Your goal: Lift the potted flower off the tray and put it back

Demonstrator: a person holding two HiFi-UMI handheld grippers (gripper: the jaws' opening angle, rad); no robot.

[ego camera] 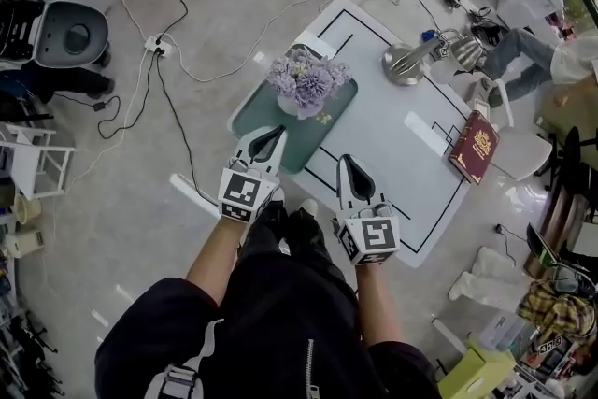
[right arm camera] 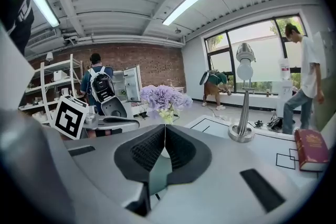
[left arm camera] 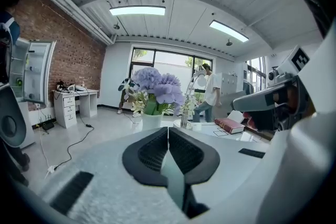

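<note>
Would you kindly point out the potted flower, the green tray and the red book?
potted flower (ego camera: 306, 78): head view, purple blossoms.
green tray (ego camera: 254, 112): head view, bare surface near its left corner.
red book (ego camera: 474, 147): head view, middle of its cover.

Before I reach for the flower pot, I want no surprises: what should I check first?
1. Potted flower upright on the green tray: ok.
2. Left gripper jaws open for the pot: not ok, shut.
3. Right gripper jaws open: not ok, shut.
4. Both grippers empty: ok.
5. Desk lamp and red book apart from the pot: ok.
</note>
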